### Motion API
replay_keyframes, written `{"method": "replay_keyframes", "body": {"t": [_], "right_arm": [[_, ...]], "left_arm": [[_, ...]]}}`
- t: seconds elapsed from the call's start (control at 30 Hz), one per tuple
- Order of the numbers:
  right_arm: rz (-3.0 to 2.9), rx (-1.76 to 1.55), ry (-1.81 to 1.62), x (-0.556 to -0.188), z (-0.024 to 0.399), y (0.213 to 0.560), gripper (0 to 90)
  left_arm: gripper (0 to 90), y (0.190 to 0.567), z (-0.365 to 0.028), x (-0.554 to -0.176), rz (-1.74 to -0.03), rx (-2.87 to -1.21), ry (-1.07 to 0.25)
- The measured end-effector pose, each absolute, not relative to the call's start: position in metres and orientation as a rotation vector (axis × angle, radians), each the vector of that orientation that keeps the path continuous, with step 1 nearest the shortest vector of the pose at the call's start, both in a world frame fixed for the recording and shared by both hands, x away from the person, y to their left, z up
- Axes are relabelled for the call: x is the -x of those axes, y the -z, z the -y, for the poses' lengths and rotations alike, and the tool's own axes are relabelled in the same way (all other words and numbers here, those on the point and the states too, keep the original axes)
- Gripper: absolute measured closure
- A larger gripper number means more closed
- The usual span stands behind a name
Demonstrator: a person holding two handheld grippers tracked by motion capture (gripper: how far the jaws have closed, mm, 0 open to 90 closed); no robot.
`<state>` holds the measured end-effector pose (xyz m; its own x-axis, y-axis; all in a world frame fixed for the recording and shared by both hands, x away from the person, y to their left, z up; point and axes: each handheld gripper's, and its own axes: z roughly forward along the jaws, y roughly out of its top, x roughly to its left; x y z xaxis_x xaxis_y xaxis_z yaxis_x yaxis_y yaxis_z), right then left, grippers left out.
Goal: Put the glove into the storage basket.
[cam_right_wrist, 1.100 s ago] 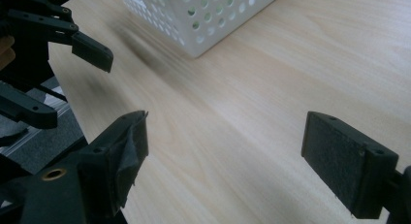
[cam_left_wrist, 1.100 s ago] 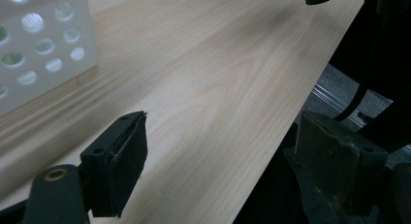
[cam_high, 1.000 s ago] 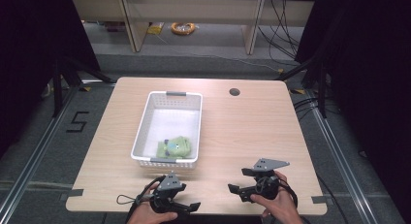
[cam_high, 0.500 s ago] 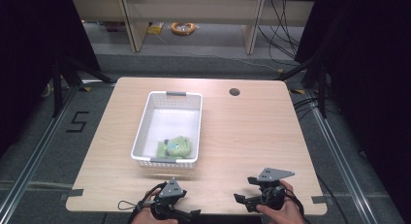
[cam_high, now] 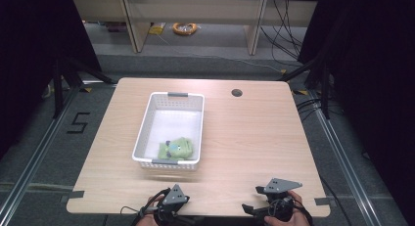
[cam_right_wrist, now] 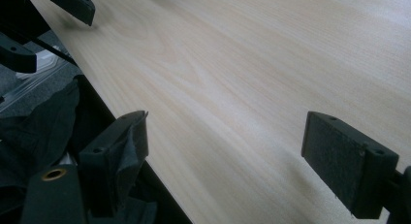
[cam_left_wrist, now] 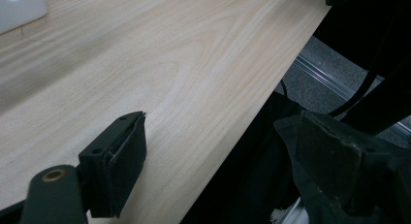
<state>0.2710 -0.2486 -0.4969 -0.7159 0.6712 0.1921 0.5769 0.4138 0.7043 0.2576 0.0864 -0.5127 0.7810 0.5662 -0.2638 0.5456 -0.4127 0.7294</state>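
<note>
With both my left tool (cam_high: 172,217) and right tool (cam_high: 254,210) gaping empty, I judge the green plush toy (cam_high: 177,148) in the white basket (cam_high: 169,95) soft and light, best pinched mid-body.

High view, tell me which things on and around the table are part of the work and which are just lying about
Part of the work:
green soft toy
white basket holding it
left gripper, open
right gripper, open

Just lying about:
orange cable coil on the floor beyond the table
yellow item beside it

High view overhead, facing forward-down; gripper views close, low over table (cam_high: 254,138) near edge.
</note>
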Motion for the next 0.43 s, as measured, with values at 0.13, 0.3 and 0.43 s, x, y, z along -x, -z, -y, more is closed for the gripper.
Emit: {"method": "replay_keyframes", "body": {"t": [0.13, 0.3, 0.43], "right_arm": [[-2.552, -1.101, -1.197, -0.2723, 0.2489, 0.4979, 17.9], [-2.542, -1.088, -1.186, -0.2725, 0.2483, 0.4987, 17.8], [-2.555, -1.089, -1.173, -0.2725, 0.2484, 0.4983, 17.8]], "left_arm": [[18.2, 0.5129, -0.0858, -0.2572, -0.846, -2.089, -0.024], [18.3, 0.5124, -0.0863, -0.2577, -0.845, -2.093, -0.027], [18.3, 0.5124, -0.0876, -0.2599, -0.826, -2.099, -0.038]]}}
